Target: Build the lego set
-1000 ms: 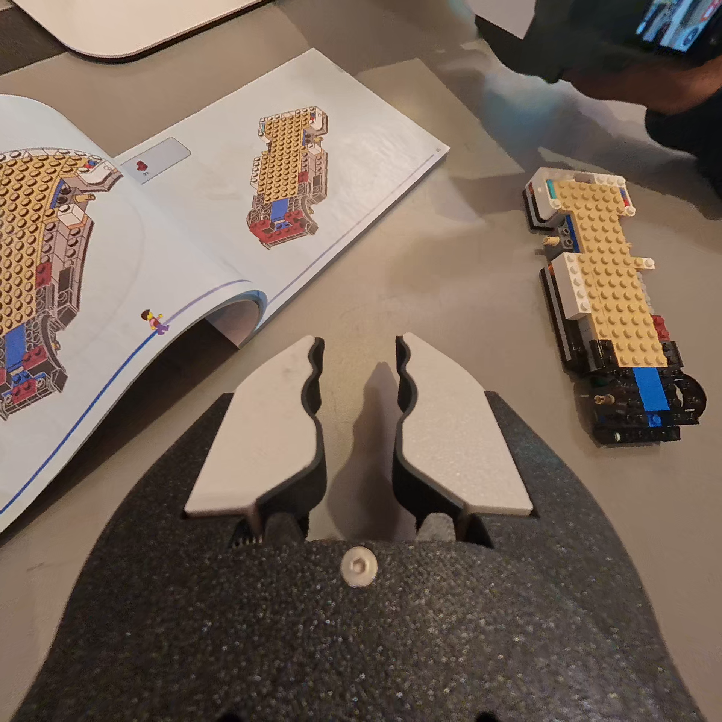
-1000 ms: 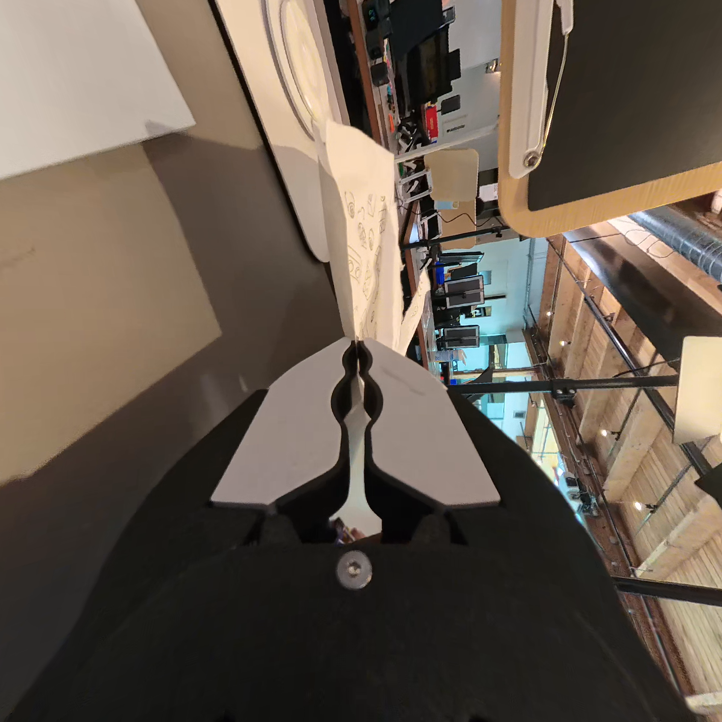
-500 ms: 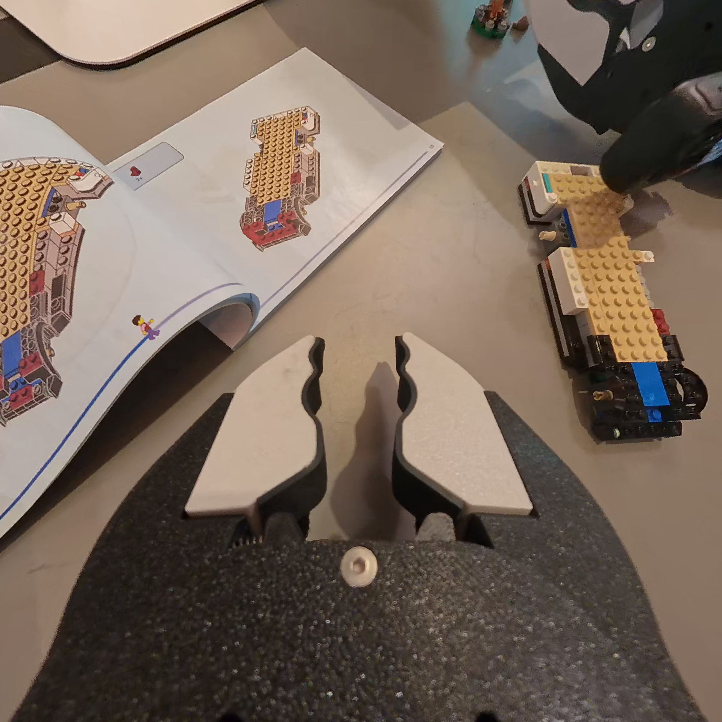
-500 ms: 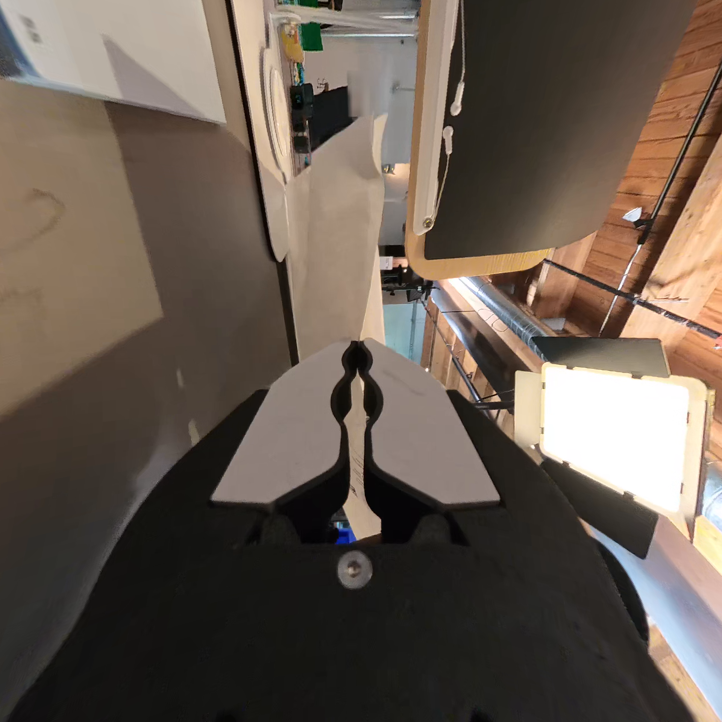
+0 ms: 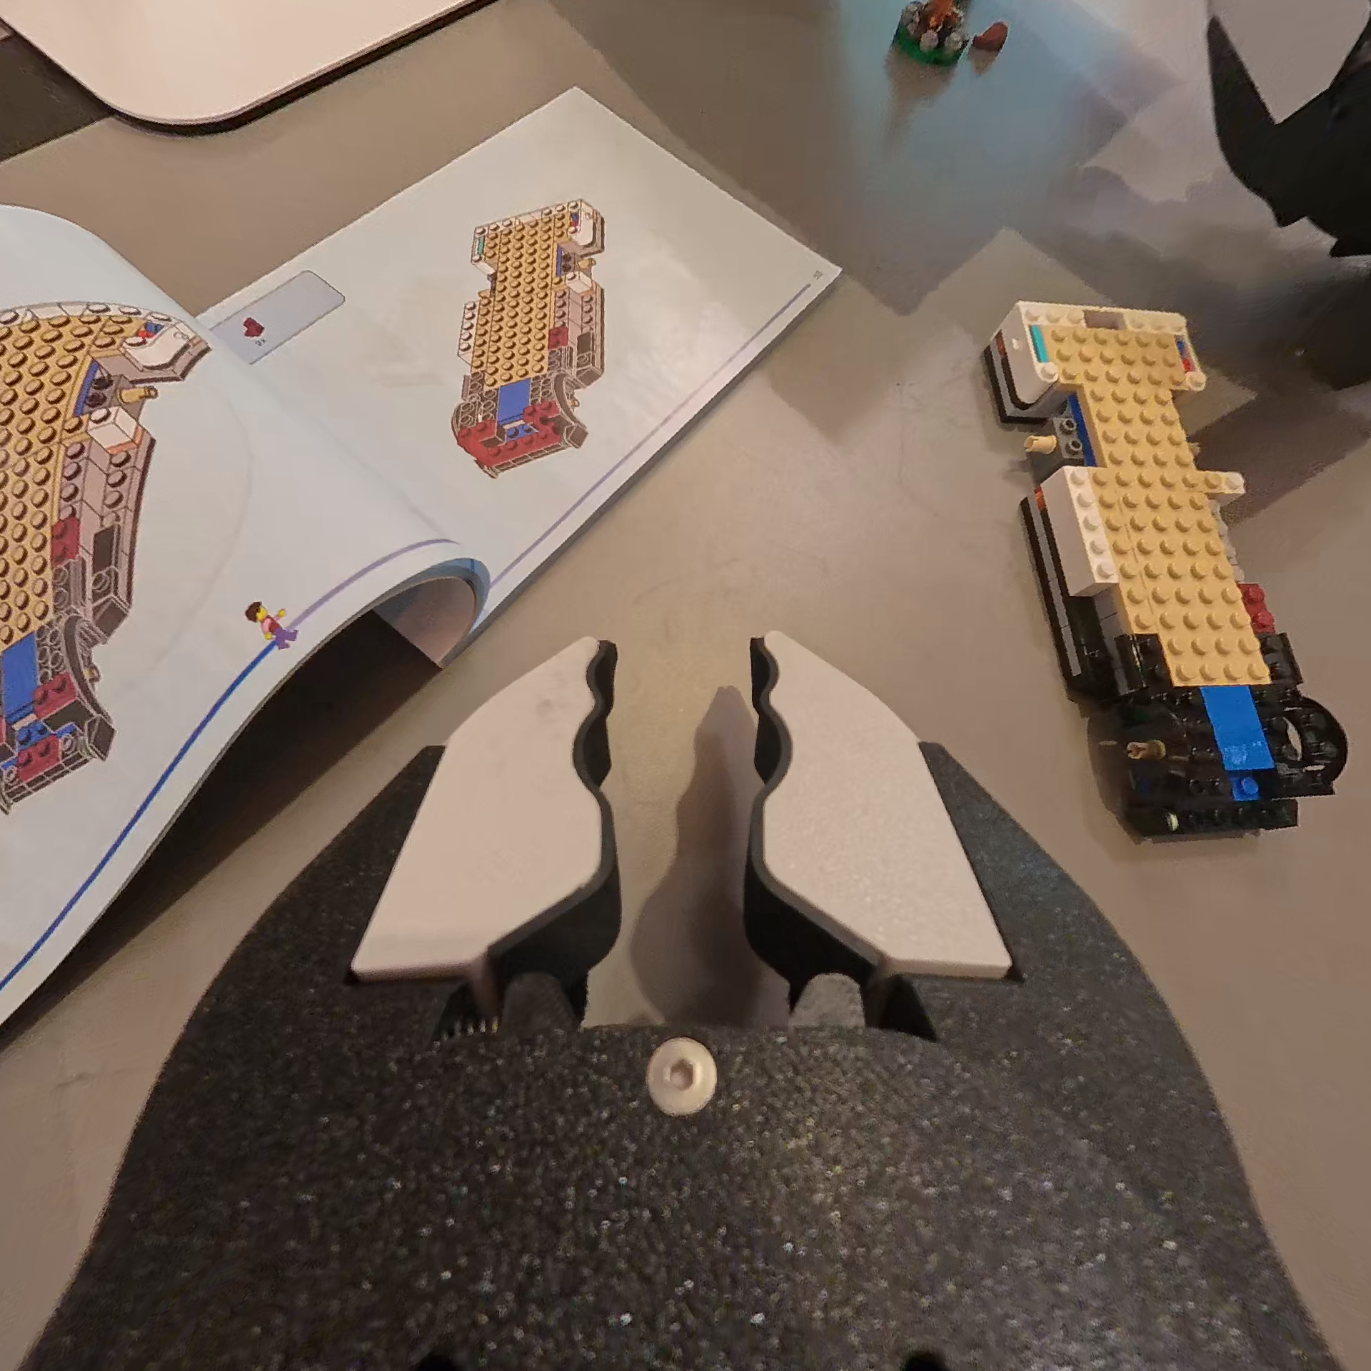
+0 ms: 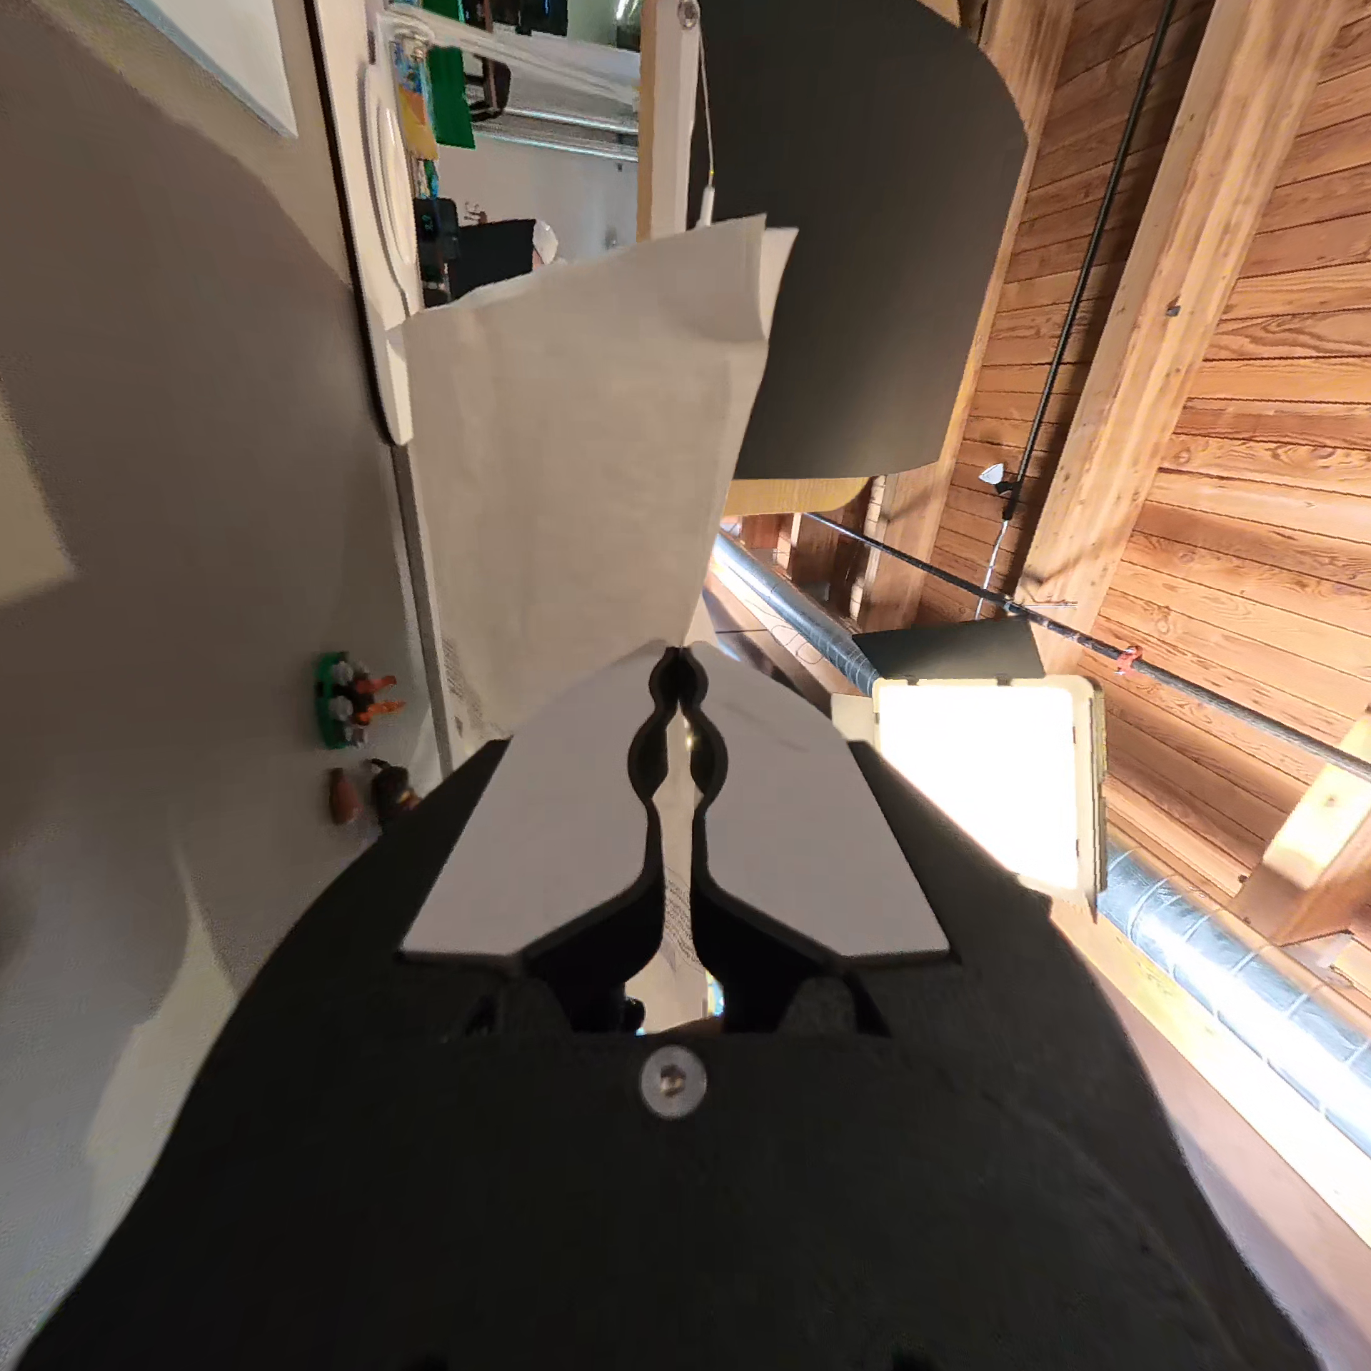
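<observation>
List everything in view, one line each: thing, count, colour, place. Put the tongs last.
Booklet: one, pale blue, open on the table, left of the left tongs.
Brick model: one, tan top over black, white and blue, on the table to the right.
Small brick build: one, green base, far edge of the table; small brown bits beside it.
Board: one, white, far left.
Table: one, grey-beige.
Paper bag: one, white, lifted in the air.
Light panel: one, lit, overhead.
Left tongs: open, empty, over bare table.
Right tongs: shut on the paper bag's edge.
</observation>
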